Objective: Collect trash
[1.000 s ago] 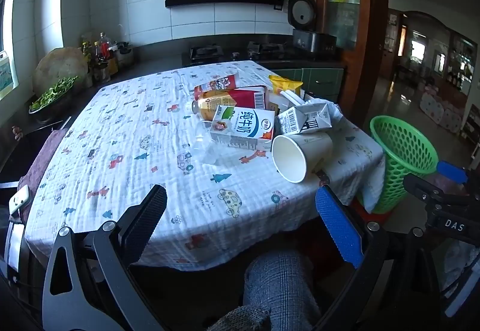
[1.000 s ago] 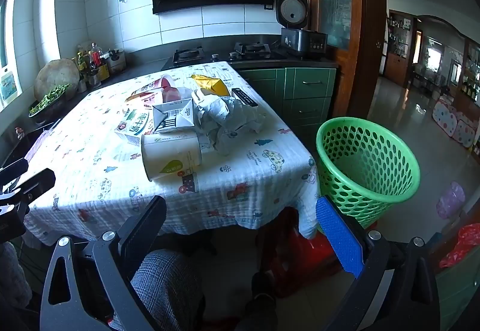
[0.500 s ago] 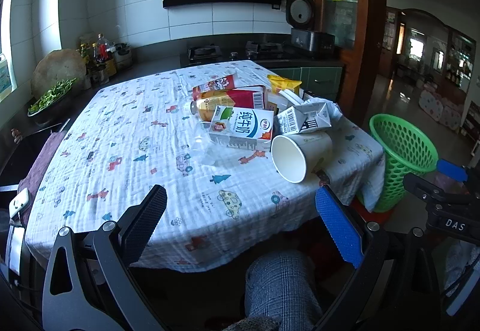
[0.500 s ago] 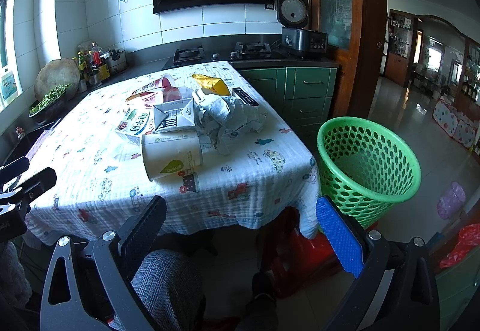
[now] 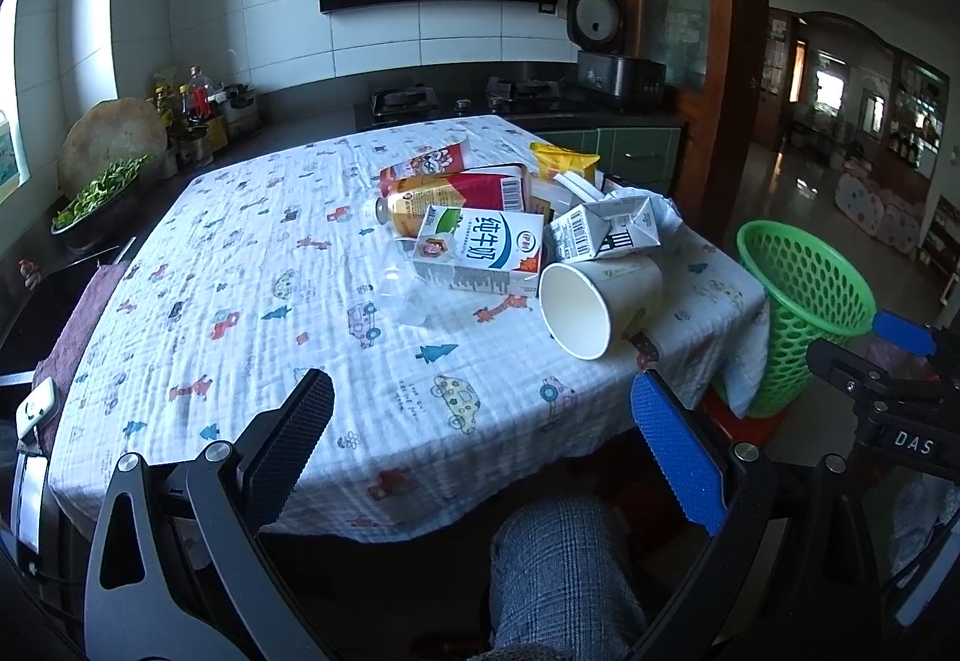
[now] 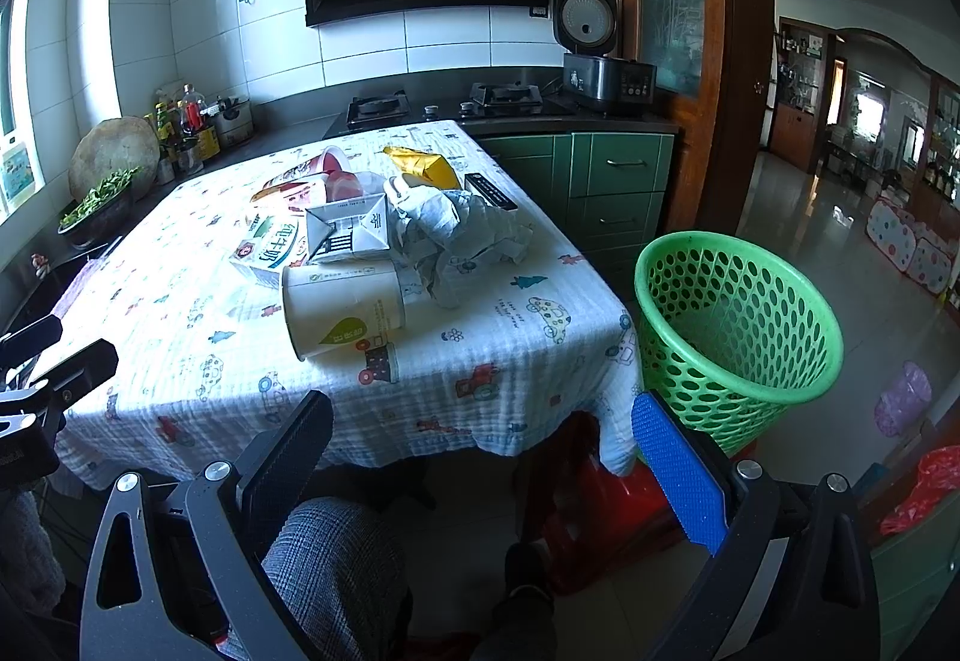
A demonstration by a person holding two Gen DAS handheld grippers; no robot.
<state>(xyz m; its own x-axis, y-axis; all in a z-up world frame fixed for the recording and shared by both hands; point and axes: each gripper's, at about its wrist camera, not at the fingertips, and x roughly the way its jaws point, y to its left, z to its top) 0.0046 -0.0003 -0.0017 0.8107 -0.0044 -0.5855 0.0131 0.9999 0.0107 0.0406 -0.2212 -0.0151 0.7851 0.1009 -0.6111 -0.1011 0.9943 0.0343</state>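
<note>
A pile of trash lies on the table's right half: a white paper cup on its side, a milk carton, a folded white carton, a red box, a clear plastic bottle and crumpled paper. The cup also shows in the right wrist view. A green mesh basket stands on a red stool right of the table. My left gripper is open and empty at the table's near edge. My right gripper is open and empty, below the table's near right corner.
The table carries a printed cloth. A counter with a bowl of greens, bottles and a stove runs behind. Green cabinets stand at the back right. A person's knee is below the grippers.
Both views have shifted only slightly; the trash pile and basket have not moved, and both grippers stay open.
</note>
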